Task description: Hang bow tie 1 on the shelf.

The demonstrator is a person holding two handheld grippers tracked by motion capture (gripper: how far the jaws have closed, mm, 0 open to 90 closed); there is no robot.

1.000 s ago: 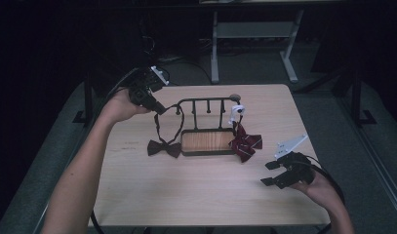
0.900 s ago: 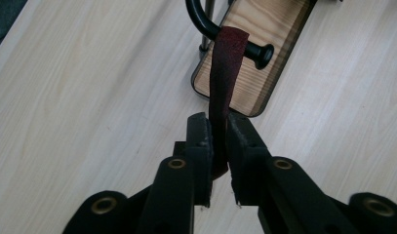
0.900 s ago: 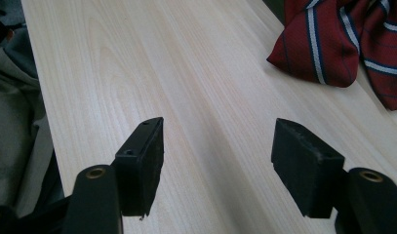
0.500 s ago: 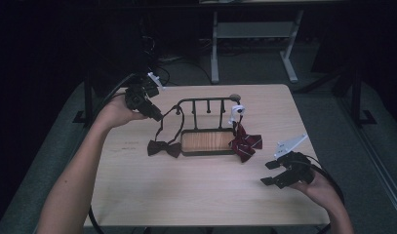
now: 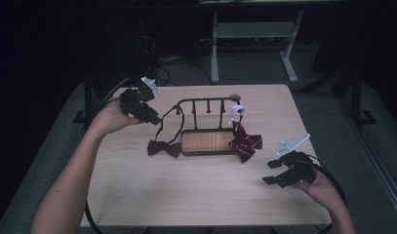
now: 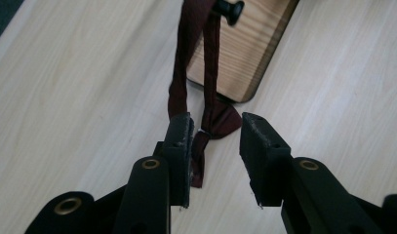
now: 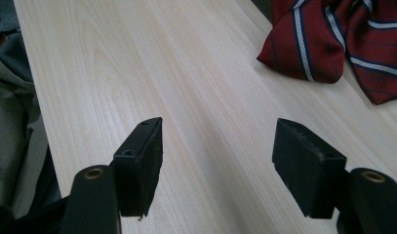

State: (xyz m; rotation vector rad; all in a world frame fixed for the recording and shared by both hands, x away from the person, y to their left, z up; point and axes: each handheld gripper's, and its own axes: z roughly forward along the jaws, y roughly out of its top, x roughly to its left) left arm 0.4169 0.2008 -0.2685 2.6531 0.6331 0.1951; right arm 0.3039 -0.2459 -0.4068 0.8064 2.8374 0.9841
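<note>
Bow tie [image 5: 164, 147] lies flat (strap [image 5: 170, 119] running up to rack [image 5: 206, 102]), crosswise.

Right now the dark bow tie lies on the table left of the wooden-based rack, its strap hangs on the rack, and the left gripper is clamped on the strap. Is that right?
Not quite. The left gripper is not clamped: its jaws have just been opening and stand apart, the strap loose between them, as the left gripper view shows. The dark bow tie does lie left of the rack, strap hung on it.
</note>
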